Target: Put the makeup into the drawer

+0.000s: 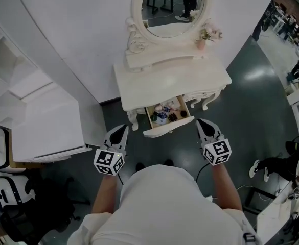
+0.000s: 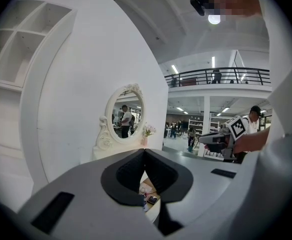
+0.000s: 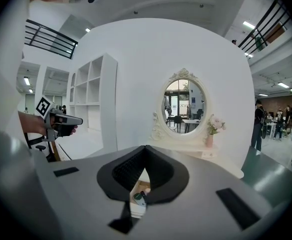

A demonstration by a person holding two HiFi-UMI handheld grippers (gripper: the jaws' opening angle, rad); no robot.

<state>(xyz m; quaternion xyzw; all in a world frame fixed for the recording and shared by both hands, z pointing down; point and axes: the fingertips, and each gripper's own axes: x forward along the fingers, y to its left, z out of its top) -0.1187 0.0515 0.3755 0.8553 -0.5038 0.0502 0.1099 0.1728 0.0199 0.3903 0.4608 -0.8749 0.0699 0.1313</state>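
The makeup (image 1: 162,114) lay in the open drawer (image 1: 168,128) under the tabletop (image 1: 154,80), ahead and between the right gripper (image 1: 204,127), slightly nearer its front, and the left gripper (image 1: 119,135), both jaws closed together, empty.

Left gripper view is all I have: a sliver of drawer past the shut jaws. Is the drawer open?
Observer: Yes. The head view shows the drawer pulled out of the dressing table, with small makeup items inside.
Operator: Other side carrying anything?
Observer: No. In its own view the right gripper has its jaws together with nothing between them.
Operator: Any makeup on the tabletop?
Observer: None that I can see. The head view shows only a flower vase beside the mirror.
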